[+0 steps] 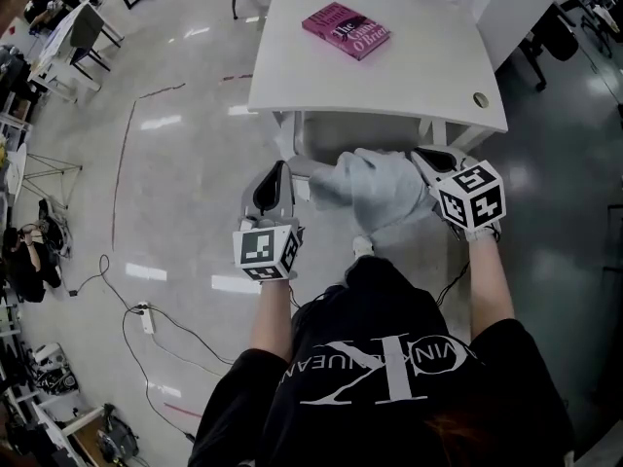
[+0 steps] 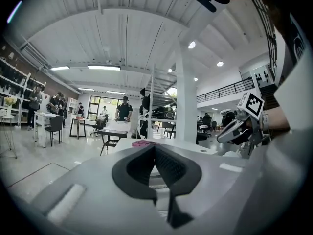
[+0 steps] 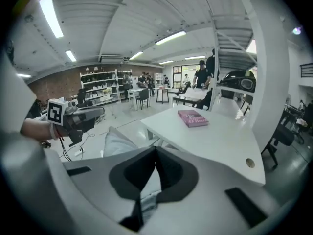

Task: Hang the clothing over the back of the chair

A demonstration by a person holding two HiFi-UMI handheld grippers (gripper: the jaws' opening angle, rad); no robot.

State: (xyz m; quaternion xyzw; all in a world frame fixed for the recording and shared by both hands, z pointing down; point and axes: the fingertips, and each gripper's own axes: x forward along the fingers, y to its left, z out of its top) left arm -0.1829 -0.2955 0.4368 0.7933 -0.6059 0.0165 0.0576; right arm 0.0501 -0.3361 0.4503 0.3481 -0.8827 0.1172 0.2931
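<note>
Head view: clothing (image 1: 375,191) runs left-right between left gripper (image 1: 283,165) and right gripper (image 1: 417,155), chair (image 1: 365,132) just beyond under the worktop (image 1: 389,76); left gripper view: fingers clenched, clothing in them unclear to me; right gripper view: fingers clamped on clothing, so I'd carry it forward.

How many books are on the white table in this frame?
1. A single pink book lies flat on the white table, toward its far left corner in the head view. The rest of the tabletop shows no other book.
</note>
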